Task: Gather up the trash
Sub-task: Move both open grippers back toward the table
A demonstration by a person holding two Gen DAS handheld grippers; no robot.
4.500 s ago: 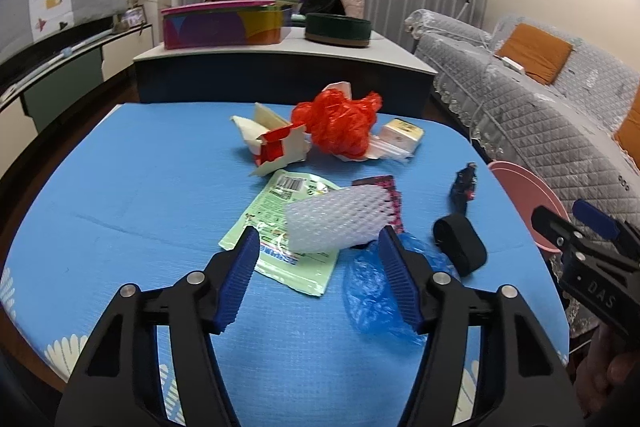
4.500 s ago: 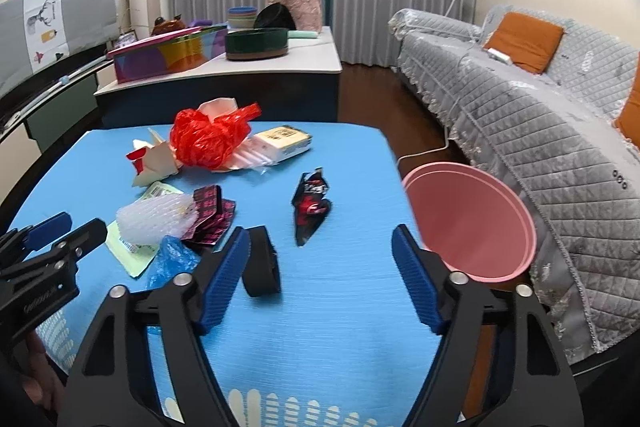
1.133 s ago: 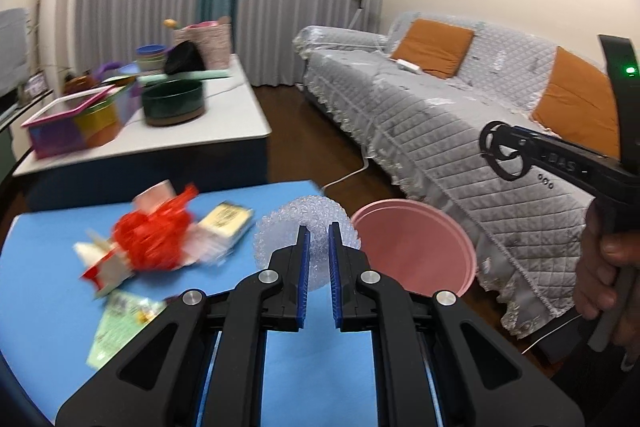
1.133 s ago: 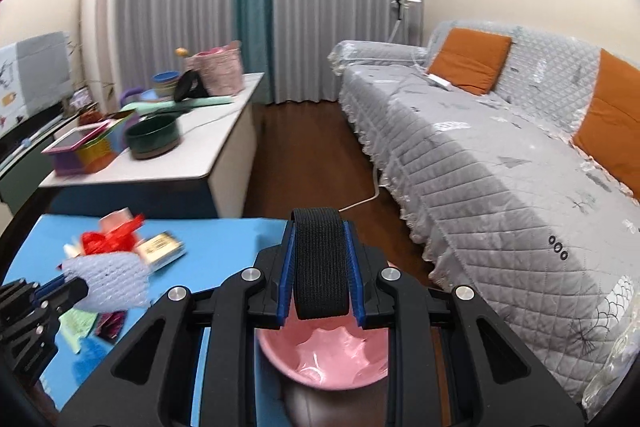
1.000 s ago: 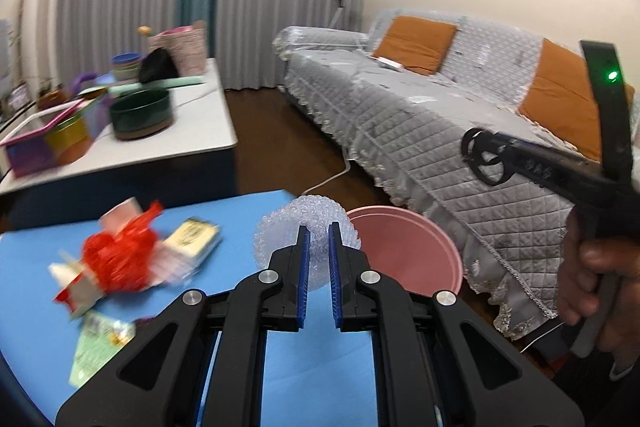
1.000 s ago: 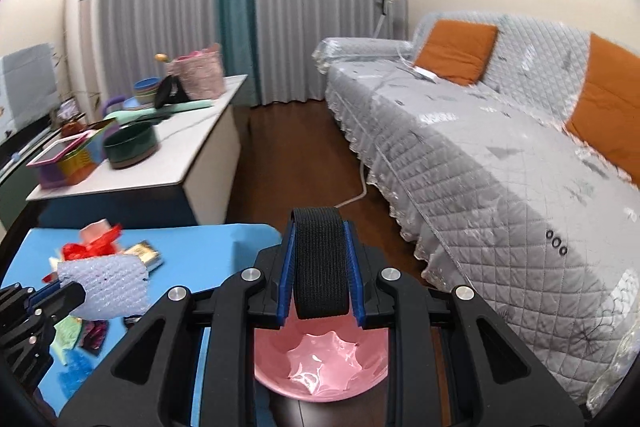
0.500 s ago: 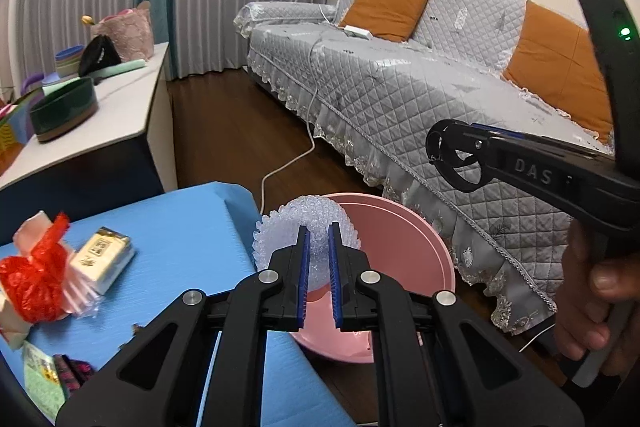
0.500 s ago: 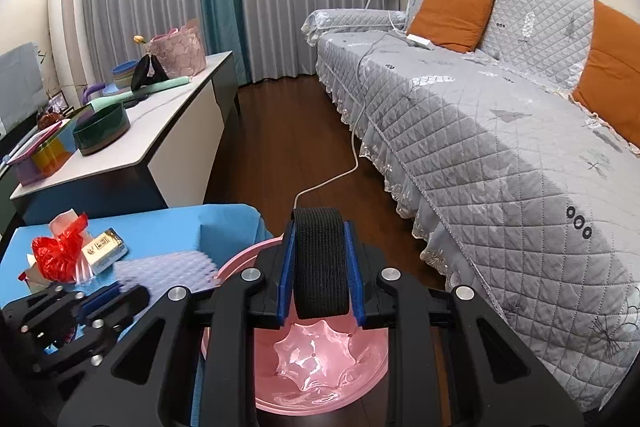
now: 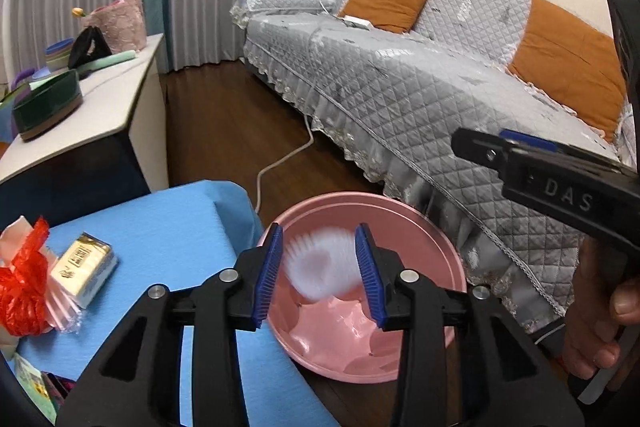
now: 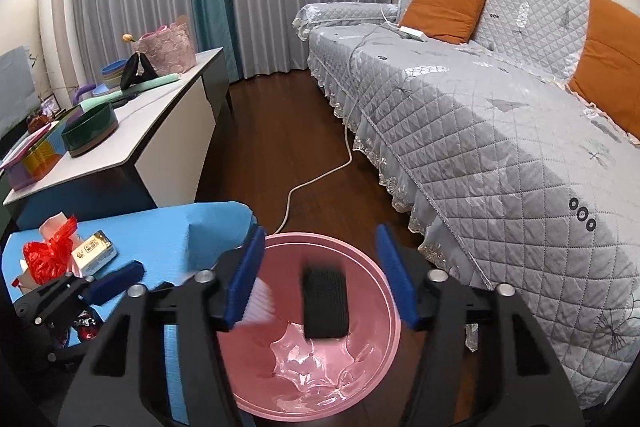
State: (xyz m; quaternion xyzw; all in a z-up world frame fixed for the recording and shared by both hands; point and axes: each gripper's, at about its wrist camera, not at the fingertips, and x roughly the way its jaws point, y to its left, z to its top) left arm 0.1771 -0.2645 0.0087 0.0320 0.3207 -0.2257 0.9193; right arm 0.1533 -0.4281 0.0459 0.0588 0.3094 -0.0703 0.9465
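Observation:
In the left wrist view my left gripper (image 9: 319, 269) hangs over the pink bin (image 9: 400, 203), its jaws opening. A blurred white foam net (image 9: 324, 267) drops between the blue pads, free of them. In the right wrist view my right gripper (image 10: 320, 269) is also above the pink bin (image 10: 320, 235), its jaws opening wide. A black band (image 10: 325, 301) falls between them, touching neither pad. The foam net (image 10: 262, 305) shows as a white blur at the bin's left. More trash stays on the blue table (image 9: 160, 227): a red plastic bag (image 9: 22, 291) and a pale packet (image 9: 84, 267).
The grey quilted sofa (image 10: 500, 147) with orange cushions runs along the right, close to the bin. A white cable (image 10: 320, 179) lies on the dark wood floor. A white sideboard (image 10: 160, 131) with bowls and boxes stands behind the table. A hand (image 9: 600, 327) holds the right gripper.
Both grippers came down over the pink bin and opened. The foam net left the left jaws and the black band left the right jaws; both are falling.

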